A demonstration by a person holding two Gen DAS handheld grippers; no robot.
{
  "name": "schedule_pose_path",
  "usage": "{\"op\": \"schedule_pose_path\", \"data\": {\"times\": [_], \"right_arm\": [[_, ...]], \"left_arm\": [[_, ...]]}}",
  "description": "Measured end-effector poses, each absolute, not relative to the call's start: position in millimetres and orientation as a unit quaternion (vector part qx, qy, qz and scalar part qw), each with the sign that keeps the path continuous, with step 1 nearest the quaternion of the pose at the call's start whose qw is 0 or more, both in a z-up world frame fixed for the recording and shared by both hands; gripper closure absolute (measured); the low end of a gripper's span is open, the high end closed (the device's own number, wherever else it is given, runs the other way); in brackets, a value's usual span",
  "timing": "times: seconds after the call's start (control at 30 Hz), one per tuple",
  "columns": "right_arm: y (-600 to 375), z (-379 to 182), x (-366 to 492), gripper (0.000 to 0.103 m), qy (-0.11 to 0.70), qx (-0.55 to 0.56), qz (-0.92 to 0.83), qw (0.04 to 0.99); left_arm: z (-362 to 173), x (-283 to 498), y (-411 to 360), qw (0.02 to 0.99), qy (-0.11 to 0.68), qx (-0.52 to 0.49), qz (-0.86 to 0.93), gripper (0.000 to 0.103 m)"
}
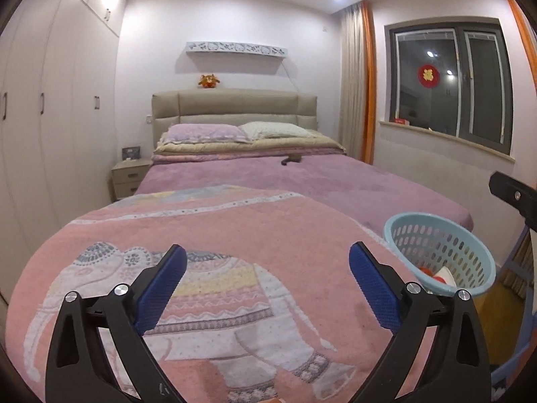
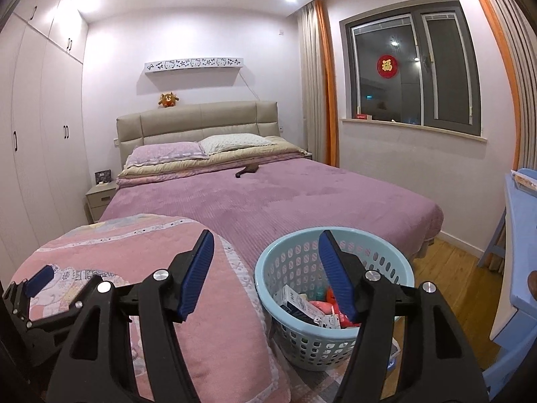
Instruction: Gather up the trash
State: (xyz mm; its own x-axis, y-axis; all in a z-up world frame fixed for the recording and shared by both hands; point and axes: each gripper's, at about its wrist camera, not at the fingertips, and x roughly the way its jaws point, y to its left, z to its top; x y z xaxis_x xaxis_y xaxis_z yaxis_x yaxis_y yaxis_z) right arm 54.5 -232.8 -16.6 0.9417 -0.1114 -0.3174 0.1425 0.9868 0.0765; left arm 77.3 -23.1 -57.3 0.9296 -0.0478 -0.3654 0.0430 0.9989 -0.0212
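Hovering with jaws parted and empty, the left gripper and right gripper frame the lower-right trash-filled basket; scan the bed before reaching.

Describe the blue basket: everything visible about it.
The basket is round, pale blue, plastic by the look of it, with a smooth rolled rim and walls pierced by rows of small holes. It sits upright at the foot of the bed, against the pink elephant blanket. Inside lie a white box, red and pink wrappers and other scraps. No gripper touches it.
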Motion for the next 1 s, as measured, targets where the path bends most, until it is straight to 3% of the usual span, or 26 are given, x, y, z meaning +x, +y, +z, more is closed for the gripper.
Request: {"op": "schedule_pose_path", "data": {"times": [1.0], "right_arm": [[-245.2,-30.3,61.1,0.038,0.177,0.061,-0.067,0.980]], "left_arm": [[-63.6,87.7,-18.3,0.976,0.212,-0.026,-0.051,0.007]]}}
